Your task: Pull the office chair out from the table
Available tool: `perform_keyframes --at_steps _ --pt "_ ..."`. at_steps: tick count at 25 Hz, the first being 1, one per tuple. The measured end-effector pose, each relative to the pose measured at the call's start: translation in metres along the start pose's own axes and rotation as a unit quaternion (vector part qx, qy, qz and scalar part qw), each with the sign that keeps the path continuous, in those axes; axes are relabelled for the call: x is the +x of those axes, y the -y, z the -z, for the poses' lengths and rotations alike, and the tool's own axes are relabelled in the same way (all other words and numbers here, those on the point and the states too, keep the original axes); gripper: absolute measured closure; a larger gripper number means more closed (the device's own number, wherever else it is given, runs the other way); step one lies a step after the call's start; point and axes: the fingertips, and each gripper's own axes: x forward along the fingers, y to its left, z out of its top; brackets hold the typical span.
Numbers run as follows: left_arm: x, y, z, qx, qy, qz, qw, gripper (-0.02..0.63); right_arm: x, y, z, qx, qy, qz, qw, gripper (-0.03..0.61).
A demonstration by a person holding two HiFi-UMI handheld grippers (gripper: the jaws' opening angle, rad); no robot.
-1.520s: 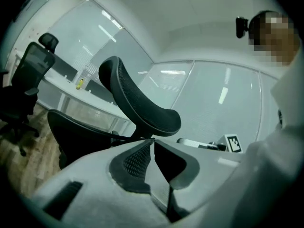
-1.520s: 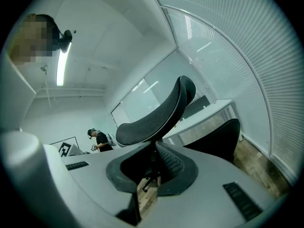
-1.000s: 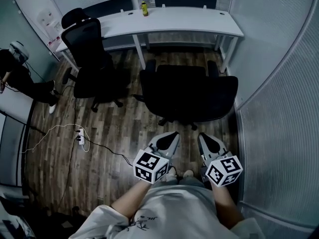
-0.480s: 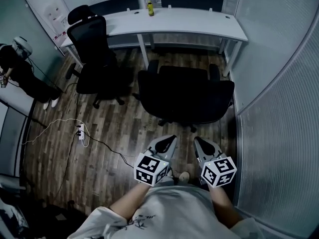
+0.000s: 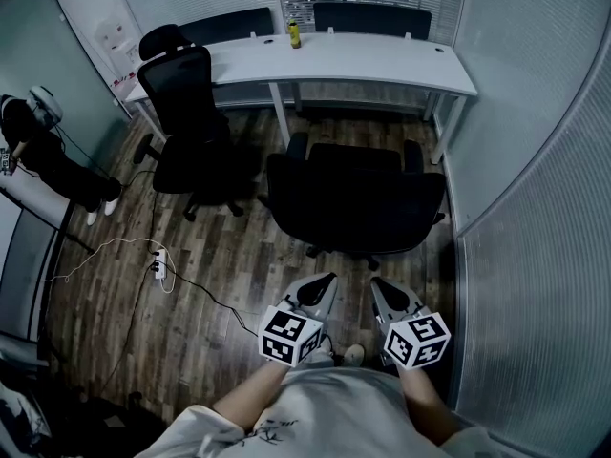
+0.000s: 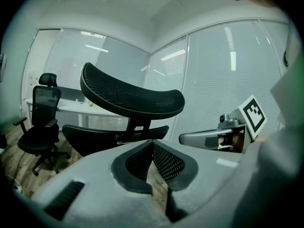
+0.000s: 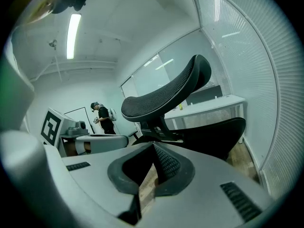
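Observation:
The black office chair [image 5: 353, 206] stands a little in front of the white table [image 5: 382, 60], its back toward me. Its mesh headrest [image 6: 133, 96] fills the left gripper view, and the headrest [image 7: 166, 96] shows in the right gripper view too. My left gripper [image 5: 327, 279] and right gripper [image 5: 375, 281] are side by side just short of the chair, apart from it. Both are shut with nothing between their jaws. From the left gripper [image 6: 152, 142] the right gripper [image 6: 213, 137] shows beside it; from the right gripper [image 7: 153, 146] the left gripper [image 7: 95, 141] shows.
A second black chair [image 5: 191, 113] stands at the table's left end. A yellow bottle [image 5: 294, 34] is on the table. A power strip with cables [image 5: 158, 265] lies on the wooden floor at left. A person [image 5: 43, 151] stands far left. A blinded glass wall [image 5: 535, 208] runs close on the right.
The head view has tipped up slightly, so table and chairs sit lower in the picture. Both grippers stay shut and nearly still; the chair has not moved relative to the table.

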Motion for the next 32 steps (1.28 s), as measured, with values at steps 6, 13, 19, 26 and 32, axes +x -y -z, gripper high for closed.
perform_keyframes --at_steps 6,13,19,26,32 --pt "0.006 0.005 -0.001 -0.008 0.001 0.005 1.0 0.603 0.003 -0.003 0.0 0.001 -0.004 -0.016 1.0 0.571" --pt "0.005 0.006 0.001 -0.004 0.0 0.004 1.0 0.603 0.005 -0.008 0.001 -0.005 -0.006 -0.022 1.0 0.572" --pt "0.006 0.006 0.001 -0.005 -0.001 0.004 1.0 0.603 0.005 -0.007 -0.001 -0.005 -0.006 -0.021 1.0 0.572" --pt "0.002 0.01 0.002 -0.002 -0.001 0.007 1.0 0.603 0.003 -0.014 0.0 -0.018 -0.007 -0.025 0.999 0.571" --pt "0.002 0.011 0.002 -0.003 -0.004 0.008 1.0 0.603 0.003 -0.013 -0.001 -0.018 -0.01 -0.027 0.999 0.572"
